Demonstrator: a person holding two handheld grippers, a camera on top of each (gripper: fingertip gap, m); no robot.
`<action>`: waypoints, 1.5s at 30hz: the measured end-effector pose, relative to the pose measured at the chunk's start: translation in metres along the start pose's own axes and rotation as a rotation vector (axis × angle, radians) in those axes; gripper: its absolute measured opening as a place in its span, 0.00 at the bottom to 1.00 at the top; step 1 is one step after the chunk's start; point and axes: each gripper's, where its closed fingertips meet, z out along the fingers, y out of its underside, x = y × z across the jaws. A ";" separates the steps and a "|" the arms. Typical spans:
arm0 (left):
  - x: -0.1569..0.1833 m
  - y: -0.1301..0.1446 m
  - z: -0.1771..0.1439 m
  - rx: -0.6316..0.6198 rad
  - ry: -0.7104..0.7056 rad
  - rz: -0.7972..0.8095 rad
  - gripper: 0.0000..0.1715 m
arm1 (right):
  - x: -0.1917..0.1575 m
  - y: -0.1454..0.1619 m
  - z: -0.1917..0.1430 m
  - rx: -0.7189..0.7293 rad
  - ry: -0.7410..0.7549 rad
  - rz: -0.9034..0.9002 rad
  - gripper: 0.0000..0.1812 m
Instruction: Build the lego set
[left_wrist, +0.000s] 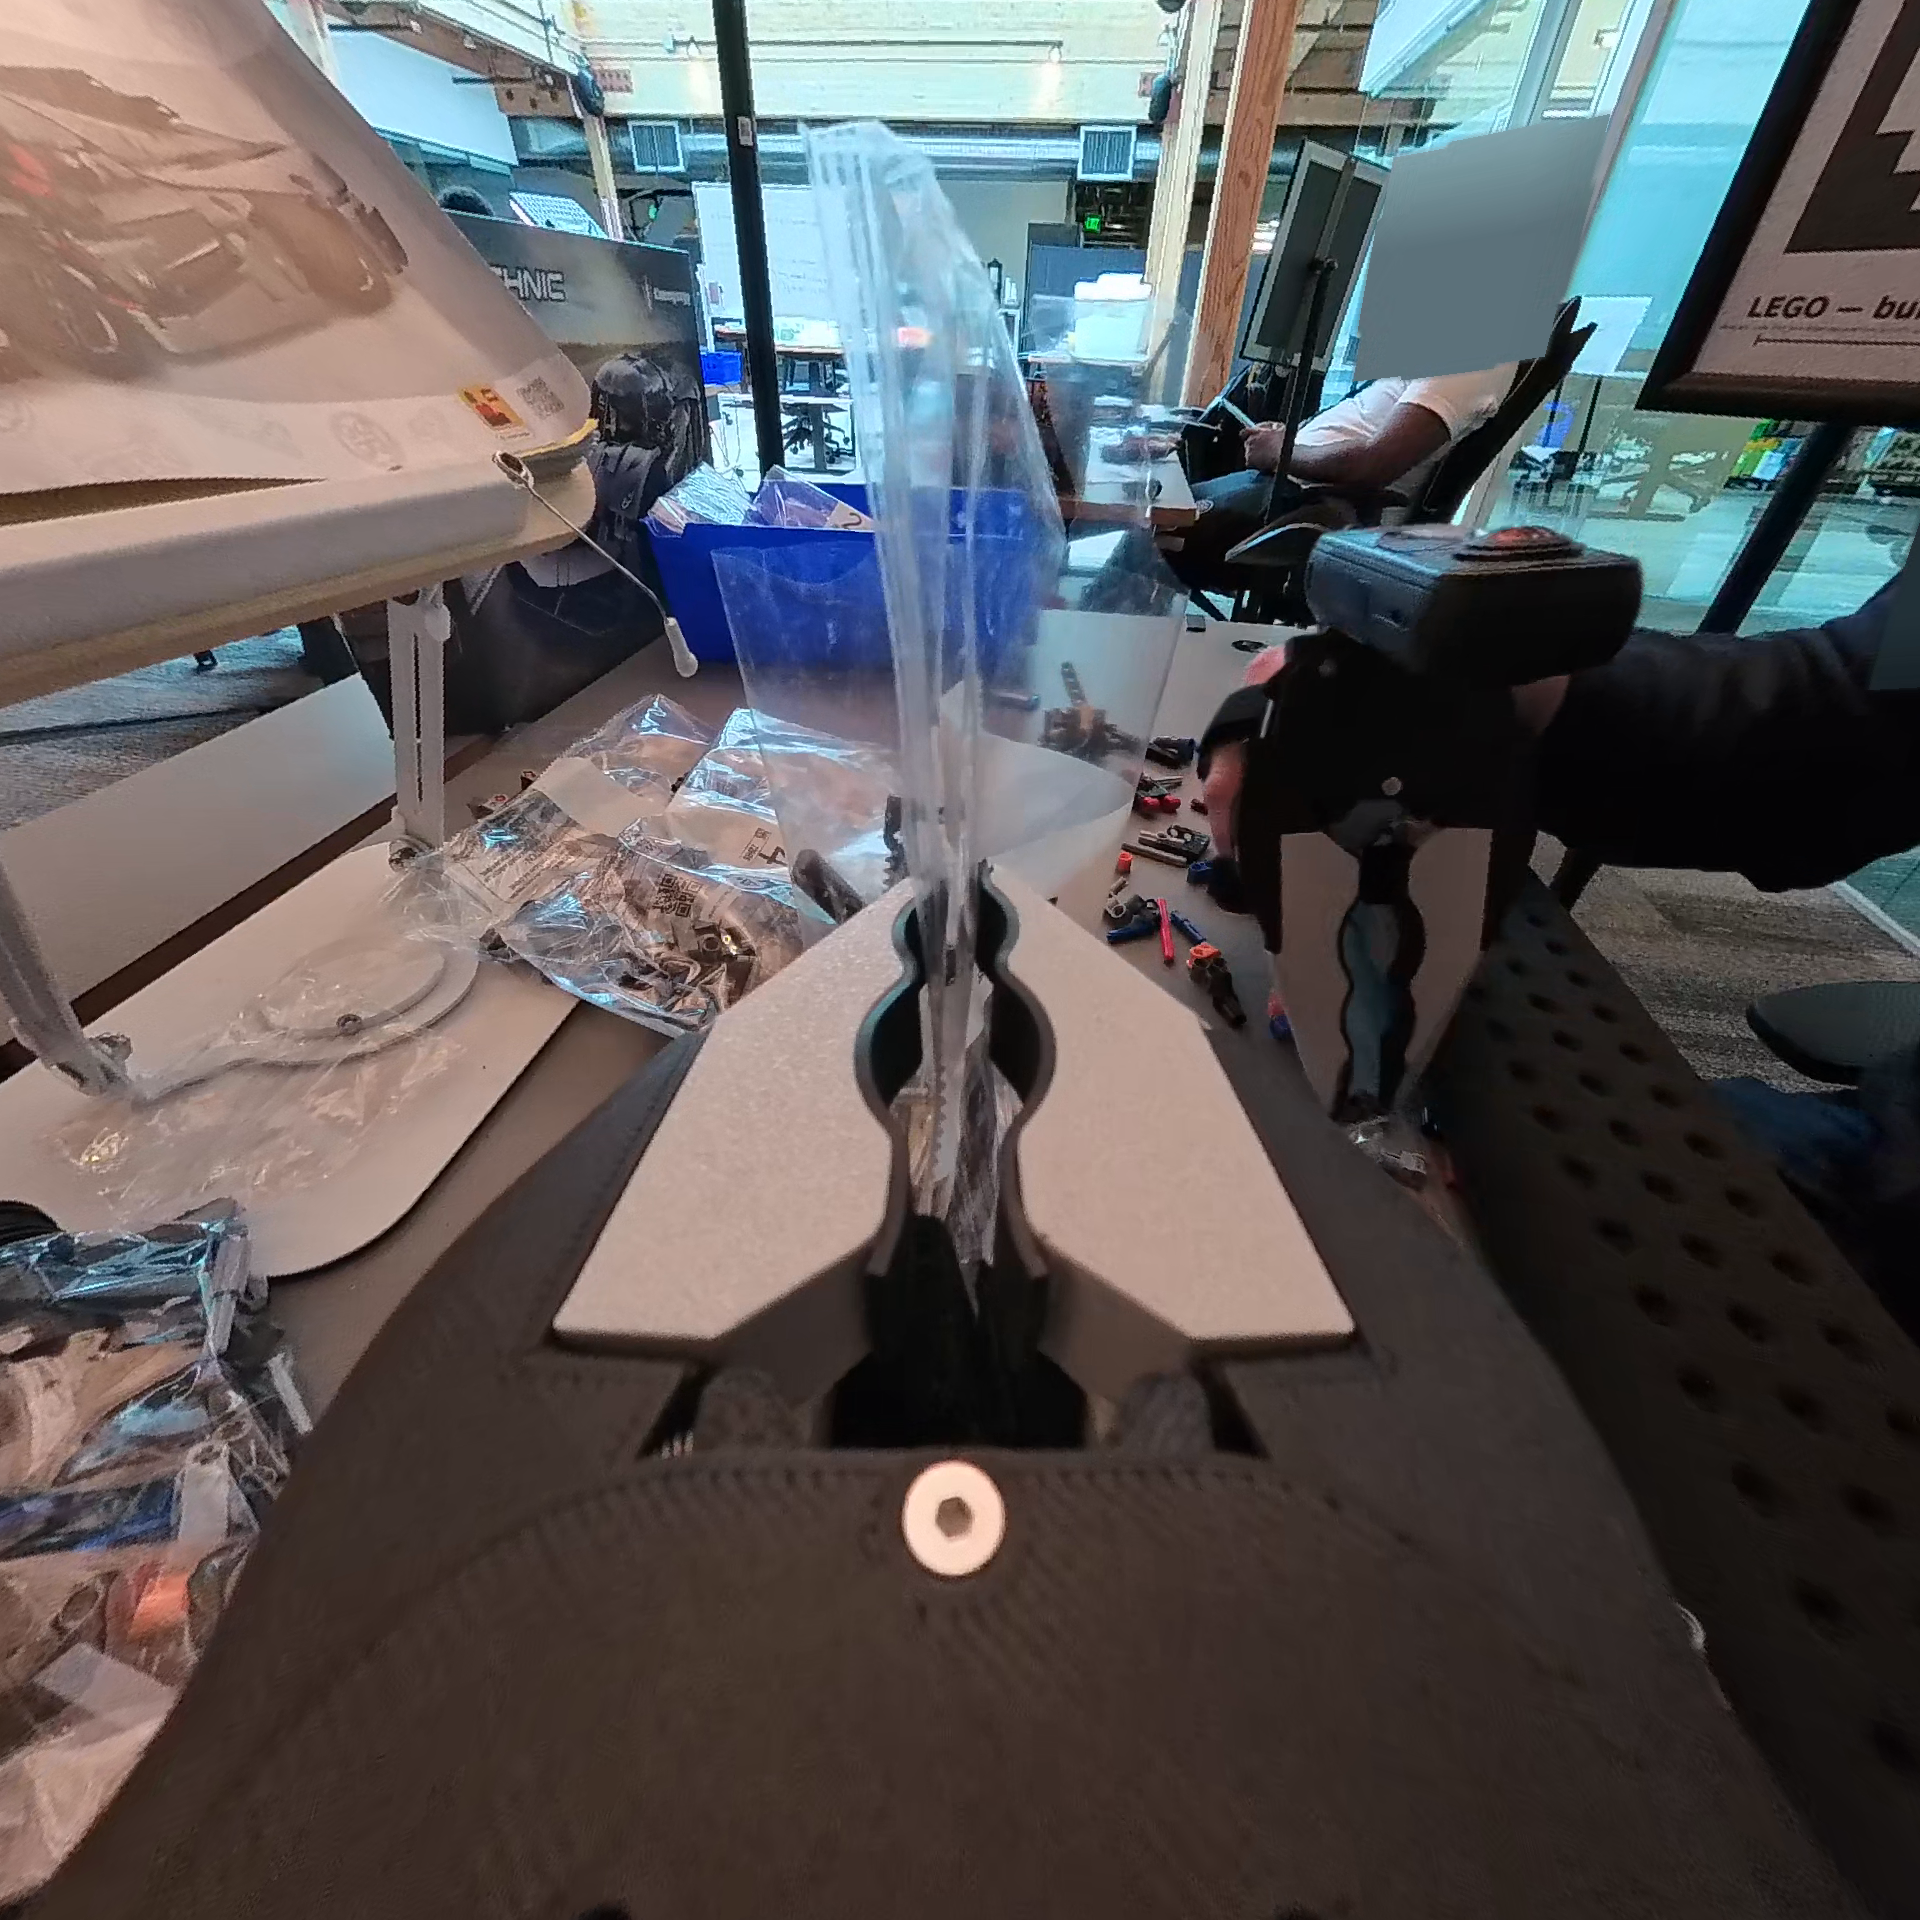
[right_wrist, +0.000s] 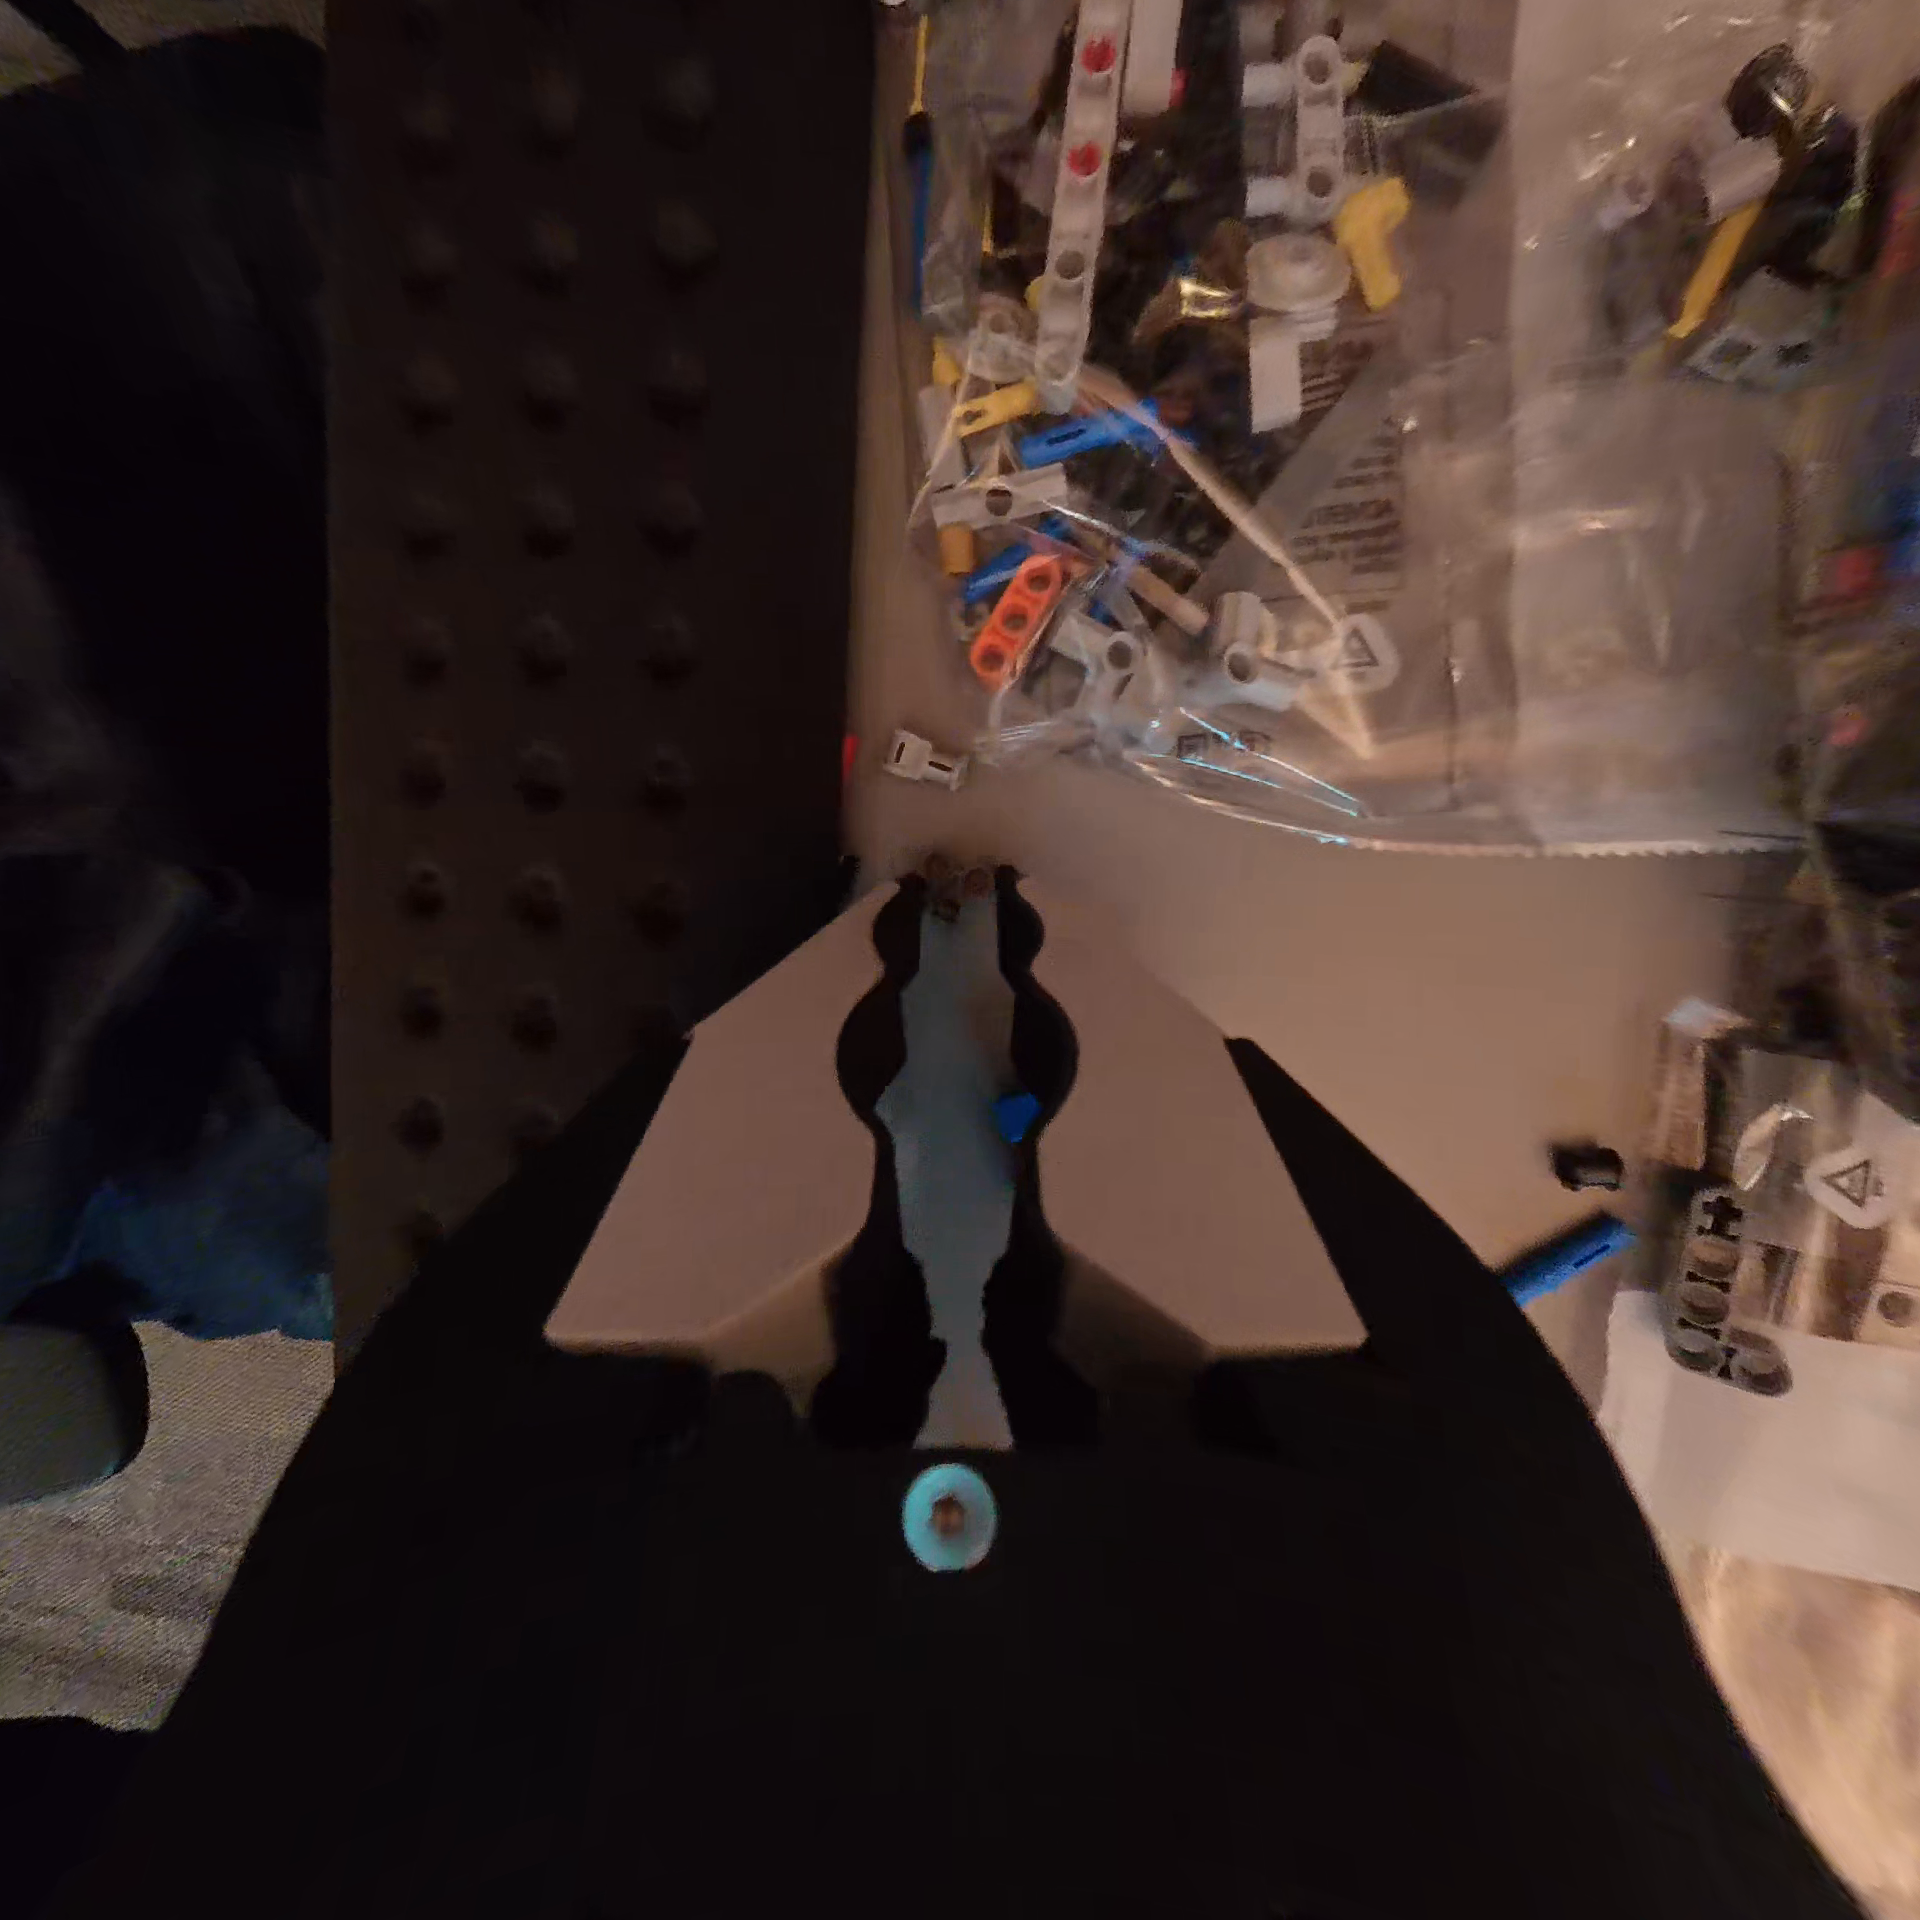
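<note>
A: Left wrist view. Your left gripper (left_wrist: 951, 904) has its jaws closed flat on an empty clear plastic bag (left_wrist: 935, 520), which stands upright out of the fingertips and flares wide above them. Behind the bag, loose pieces (left_wrist: 1164, 831) of the set lie scattered on the grey table (left_wrist: 665, 1049). Sealed parts bags (left_wrist: 623, 883) lie to the left, next to the white base of the stand (left_wrist: 312, 997) that carries the instruction booklet (left_wrist: 229, 312).

B: And your other tool?

A: Your right gripper (left_wrist: 1371, 997) shows at the right of the same view, pointing down over the table beside the black perforated mat (left_wrist: 1662, 1195).

B: Right wrist view. There your right gripper (right_wrist: 954, 883) is nearly closed, with only a narrow gap running between its fingers. A small brownish piece (right_wrist: 954, 878) sits at the fingertips. You cannot tell from this blurred, dim frame whether the jaws grip it or merely touch it.

A: Surroundings?

B: A small blue piece (right_wrist: 1016, 1117) shows just beside the right-hand finger. A white connector (right_wrist: 925, 764) lies ahead on the table, near the corner of an opened bag of mixed pieces (right_wrist: 1143, 468). A blue pin (right_wrist: 1558, 1257) and a dark grey beam (right_wrist: 1714, 1309) lie to your right.
</note>
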 end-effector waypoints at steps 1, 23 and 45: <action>0.000 0.000 0.000 0.002 0.000 0.000 0.03 | 0.000 0.001 -0.001 -0.005 0.001 0.001 0.06; 0.000 0.000 -0.001 0.001 0.005 -0.002 0.02 | 0.132 -0.118 -0.170 0.397 0.477 0.045 0.14; 0.000 0.001 -0.001 0.001 0.003 -0.005 0.02 | 0.044 0.043 -0.035 0.010 0.126 0.089 0.02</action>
